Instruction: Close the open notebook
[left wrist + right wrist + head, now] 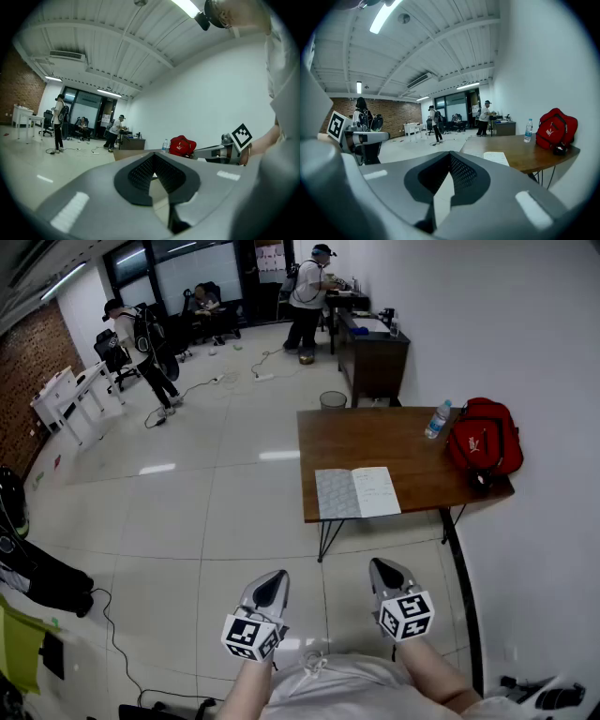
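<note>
Open notebook (pixel 357 493) on the desk (pixel 403 451), at the near edge, closer to the near-left corner than to the right one. Lies flat, both pages up: left page grey, right page white with faint lines of writing. Touched by nothing.

At the desk's right edge, against the wall (pixel 525 343): a red bag (pixel 485 439). Just beside it, toward the far edge: a clear bottle (pixel 437 419), upright, with a blue cap. Both well apart from the notebook, with bare wood between.

Left hand-held gripper (pixel 271 585) and right hand-held gripper (pixel 382 570) side by side over the floor (pixel 187 512), apart from each other, well short of the desk's near edge, tips toward it. Left one clenched: pads together at the tip, nothing between them, only a slit of floor lower down. Right one clenched likewise, and empty. At the back of each, a marker cube (pixel 251 636). Neither near the notebook nor touching the desk.

Seen from the right hand-held gripper: notebook ahead and to the right on the desk's near part, bag and bottle behind it toward the wall.

Beyond the desk's far edge: a round bin (pixel 332 399) on the floor, then a dark cabinet (pixel 372 357) along the wall. Farther back: several people (pixel 307 296), standing or seated, and cables on the floor.
</note>
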`<state>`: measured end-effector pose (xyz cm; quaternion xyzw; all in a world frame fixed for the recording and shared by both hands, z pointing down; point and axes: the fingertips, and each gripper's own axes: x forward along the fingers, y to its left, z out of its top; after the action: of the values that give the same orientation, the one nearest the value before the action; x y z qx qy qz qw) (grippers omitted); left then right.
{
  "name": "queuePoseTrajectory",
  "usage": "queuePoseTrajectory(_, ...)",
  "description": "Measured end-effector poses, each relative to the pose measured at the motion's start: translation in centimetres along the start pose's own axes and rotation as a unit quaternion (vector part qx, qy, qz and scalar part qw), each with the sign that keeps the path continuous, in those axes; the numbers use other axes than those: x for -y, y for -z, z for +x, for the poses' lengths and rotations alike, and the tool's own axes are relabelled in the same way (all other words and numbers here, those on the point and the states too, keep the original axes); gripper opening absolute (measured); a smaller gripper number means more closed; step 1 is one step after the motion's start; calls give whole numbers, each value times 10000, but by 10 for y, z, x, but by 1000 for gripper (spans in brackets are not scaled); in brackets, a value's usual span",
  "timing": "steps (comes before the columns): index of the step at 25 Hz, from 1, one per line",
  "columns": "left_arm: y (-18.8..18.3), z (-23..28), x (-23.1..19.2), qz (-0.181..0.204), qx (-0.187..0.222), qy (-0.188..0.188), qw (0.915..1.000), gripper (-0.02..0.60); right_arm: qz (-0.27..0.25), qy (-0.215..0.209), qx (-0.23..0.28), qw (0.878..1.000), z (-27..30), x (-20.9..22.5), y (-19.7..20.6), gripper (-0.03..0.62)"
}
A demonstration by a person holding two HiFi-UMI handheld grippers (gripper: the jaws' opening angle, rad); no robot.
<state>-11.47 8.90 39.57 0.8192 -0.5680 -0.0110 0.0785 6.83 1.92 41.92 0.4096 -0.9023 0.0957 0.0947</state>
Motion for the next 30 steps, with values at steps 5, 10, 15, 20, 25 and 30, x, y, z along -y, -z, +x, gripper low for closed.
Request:
queuePoseTrajectory(5,-4,-7,-26,14,45,83,10000,6,-191,153,82,9997,17,-19,-7,6)
queuePoseTrajectory(10,-1,-6,-40,-74,17,178,9998,6,-388,243,-44,9989,30,-28,-9,6)
queuePoseTrajectory(15,7,9,-53,-179,-44,189,9997,6,-462,170,-194,9986,53,-23,-8,6)
queuePoseTrajectory(20,16,44,-71,-236,-190,139,9994,6,-507,27,-351,9981,100,-5,-6,6)
queuePoseTrajectory(25,30,85,-93,-347,-435,51,9984,6,-707,-200,-799,9941,159,11,17,24)
queuePoseTrajectory(30,59,124,-117,-641,-796,-76,9947,6,-988,-406,-1439,9838,220,29,63,171)
